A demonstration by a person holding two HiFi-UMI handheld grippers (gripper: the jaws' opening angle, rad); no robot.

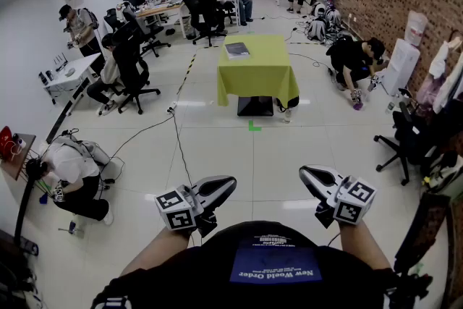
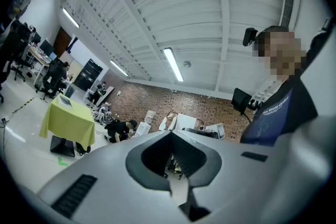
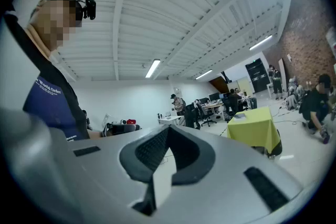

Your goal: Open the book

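A closed book (image 1: pixel 237 49) with a dark cover lies near the far left of a table draped in yellow-green cloth (image 1: pixel 258 72), well across the room from me. My left gripper (image 1: pixel 228 184) and right gripper (image 1: pixel 304 173) hang close to my body, far short of the table, both pointing inward. Both are shut with nothing between the jaws. The left gripper view shows its own gripper (image 2: pixel 170 136) shut, with the table (image 2: pixel 66 119) and book (image 2: pixel 65 101) small at the left. In the right gripper view its gripper (image 3: pixel 167 131) is shut, and the table (image 3: pixel 253 129) with the book (image 3: pixel 239 116) is at the right.
A white tiled floor with a green tape mark (image 1: pixel 254 127) and black cables (image 1: pixel 179 148) lies between me and the table. One person crouches at the left (image 1: pixel 71 174), another by the brick wall (image 1: pixel 354 60). Office chairs (image 1: pixel 134 72) and desks stand at the back left.
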